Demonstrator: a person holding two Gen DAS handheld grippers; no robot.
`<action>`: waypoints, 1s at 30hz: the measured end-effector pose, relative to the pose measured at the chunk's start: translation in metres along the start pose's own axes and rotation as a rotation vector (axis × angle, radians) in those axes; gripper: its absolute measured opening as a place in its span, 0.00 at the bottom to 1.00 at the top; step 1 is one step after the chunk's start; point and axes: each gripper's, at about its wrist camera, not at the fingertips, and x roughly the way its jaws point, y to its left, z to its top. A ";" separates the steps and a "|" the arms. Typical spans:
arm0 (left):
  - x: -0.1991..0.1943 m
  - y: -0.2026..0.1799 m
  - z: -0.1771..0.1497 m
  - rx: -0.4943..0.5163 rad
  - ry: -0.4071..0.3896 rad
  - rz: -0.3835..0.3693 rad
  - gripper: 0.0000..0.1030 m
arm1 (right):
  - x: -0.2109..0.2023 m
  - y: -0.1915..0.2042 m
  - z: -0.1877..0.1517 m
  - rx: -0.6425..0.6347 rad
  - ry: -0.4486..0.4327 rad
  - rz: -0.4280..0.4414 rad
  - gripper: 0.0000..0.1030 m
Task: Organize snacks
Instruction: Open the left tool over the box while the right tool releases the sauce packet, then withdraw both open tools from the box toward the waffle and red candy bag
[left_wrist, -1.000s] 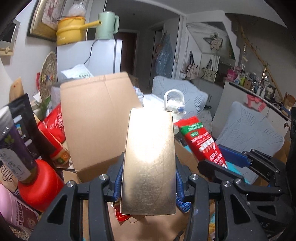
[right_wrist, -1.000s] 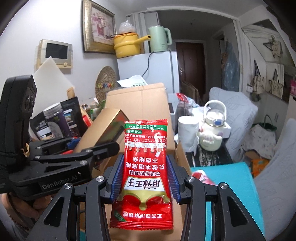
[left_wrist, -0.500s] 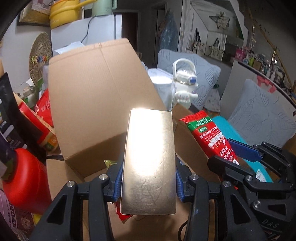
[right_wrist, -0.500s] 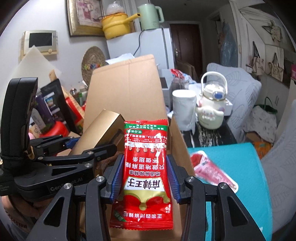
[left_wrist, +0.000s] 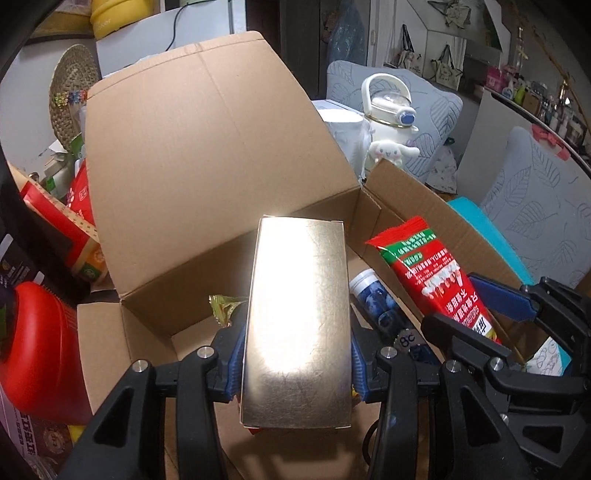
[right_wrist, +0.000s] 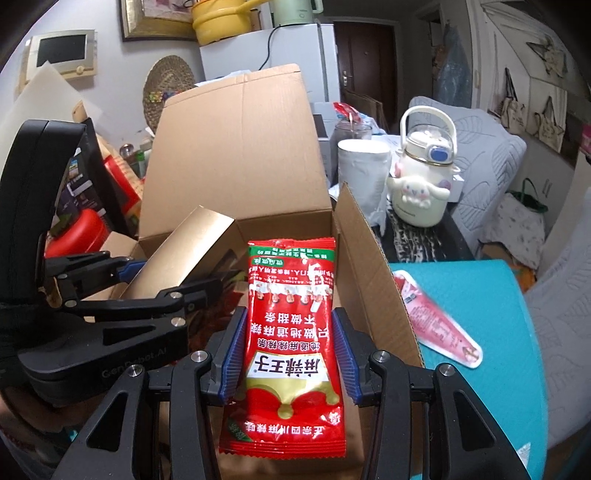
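Note:
My left gripper (left_wrist: 297, 363) is shut on a gold box (left_wrist: 299, 317) and holds it over the open cardboard box (left_wrist: 207, 158). My right gripper (right_wrist: 288, 354) is shut on a red snack packet (right_wrist: 290, 332), also over the cardboard box (right_wrist: 236, 147), to the right of the gold box (right_wrist: 181, 258). In the left wrist view the red packet (left_wrist: 432, 273) and the right gripper (left_wrist: 480, 314) show at right. Inside the box lie a blueberry tube (left_wrist: 376, 302) and a green-yellow wrapper (left_wrist: 221, 304).
A pink snack packet (right_wrist: 436, 321) lies on the teal surface (right_wrist: 491, 332) right of the box. A white cartoon bottle (right_wrist: 421, 177) and a paper roll (right_wrist: 362, 173) stand behind. A red jar (left_wrist: 33, 347) and other packages crowd the left side.
Both grippers have moved forward and down towards the open cardboard box, each still holding its item. The inside of the box has come into view.

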 end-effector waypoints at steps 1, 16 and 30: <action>0.002 0.000 0.000 -0.005 0.014 0.000 0.44 | 0.000 0.000 0.000 0.001 0.004 -0.005 0.45; 0.005 -0.002 0.002 -0.008 0.060 0.068 0.62 | -0.002 -0.001 -0.001 0.019 0.019 -0.060 0.49; -0.059 -0.005 0.005 -0.003 -0.094 -0.004 0.62 | -0.053 0.005 0.004 0.042 -0.085 -0.058 0.49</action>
